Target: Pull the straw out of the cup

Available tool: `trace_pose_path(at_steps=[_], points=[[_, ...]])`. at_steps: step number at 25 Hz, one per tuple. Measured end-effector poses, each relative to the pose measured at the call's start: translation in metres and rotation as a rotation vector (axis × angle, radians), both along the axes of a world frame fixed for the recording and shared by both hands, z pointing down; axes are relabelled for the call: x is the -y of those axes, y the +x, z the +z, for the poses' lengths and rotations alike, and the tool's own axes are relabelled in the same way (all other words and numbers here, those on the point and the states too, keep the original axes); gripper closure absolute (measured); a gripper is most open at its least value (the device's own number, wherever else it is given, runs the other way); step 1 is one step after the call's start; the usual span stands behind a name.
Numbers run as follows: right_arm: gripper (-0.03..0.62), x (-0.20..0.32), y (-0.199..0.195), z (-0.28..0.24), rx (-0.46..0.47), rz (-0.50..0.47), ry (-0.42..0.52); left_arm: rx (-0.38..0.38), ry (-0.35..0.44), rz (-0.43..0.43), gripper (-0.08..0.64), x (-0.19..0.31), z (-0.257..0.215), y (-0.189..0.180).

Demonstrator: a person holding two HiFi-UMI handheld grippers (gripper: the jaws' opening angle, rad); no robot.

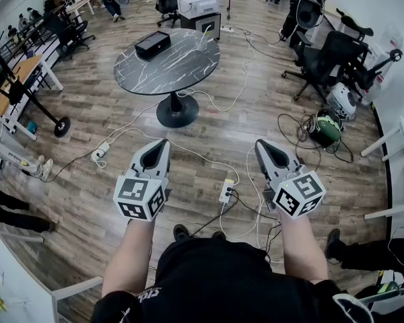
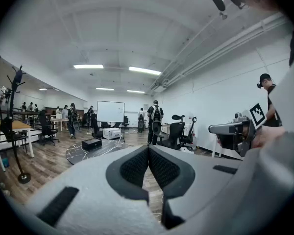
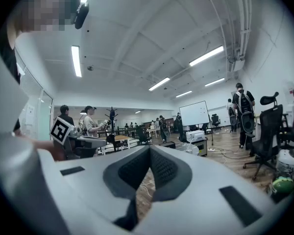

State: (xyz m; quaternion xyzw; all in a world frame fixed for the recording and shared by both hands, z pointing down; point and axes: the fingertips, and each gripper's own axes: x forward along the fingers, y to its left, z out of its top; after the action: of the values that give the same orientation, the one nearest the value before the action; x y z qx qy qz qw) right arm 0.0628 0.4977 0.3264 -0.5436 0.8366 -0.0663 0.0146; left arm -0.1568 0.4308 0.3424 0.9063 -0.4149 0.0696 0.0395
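Fingers of the left gripper are pressed together tip to tip with nothing between them, and the two fingers of the right gripper are likewise closed and empty. One cup, small and clear, stands near the right-hand rim of the single round counter. A thin pale line rising from it reads as the straw, though it is too small to make out in detail. One flat black box lies on the same counter, to the cup's left and apart from it. The dark, white-veined counter top rests on one central pedestal. Beyond the counter, one white machine sits on a low black cabinet. Both grippers are held side by side over the wooden floor, well short of the counter, pointing roughly toward it. Each carries one marker cube, two in all, and two bare forearms lead back from them. One white power strip lies on the floor between the grippers, among loose cables that trail toward the pedestal. Several black office chairs stand at the right. In the left gripper view, one whiteboard stands against the far wall, with several people standing about it.
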Motion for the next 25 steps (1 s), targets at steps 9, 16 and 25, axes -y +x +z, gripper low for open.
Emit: trace_pose_path(at_steps=[9, 16, 25], points=[[0.589, -0.016, 0.018, 0.005, 0.01, -0.013, -0.002, -0.01, 0.004, -0.017, 0.55, -0.019, 0.0, 0.018], [0.589, -0.014, 0.012, 0.014, 0.028, -0.06, -0.02, -0.014, -0.011, -0.017, 0.55, -0.014, 0.009, 0.02], [0.586, 0.027, 0.008, 0.017, 0.073, -0.072, -0.027, -0.028, -0.029, 0.005, 0.55, 0.036, 0.021, 0.02]])
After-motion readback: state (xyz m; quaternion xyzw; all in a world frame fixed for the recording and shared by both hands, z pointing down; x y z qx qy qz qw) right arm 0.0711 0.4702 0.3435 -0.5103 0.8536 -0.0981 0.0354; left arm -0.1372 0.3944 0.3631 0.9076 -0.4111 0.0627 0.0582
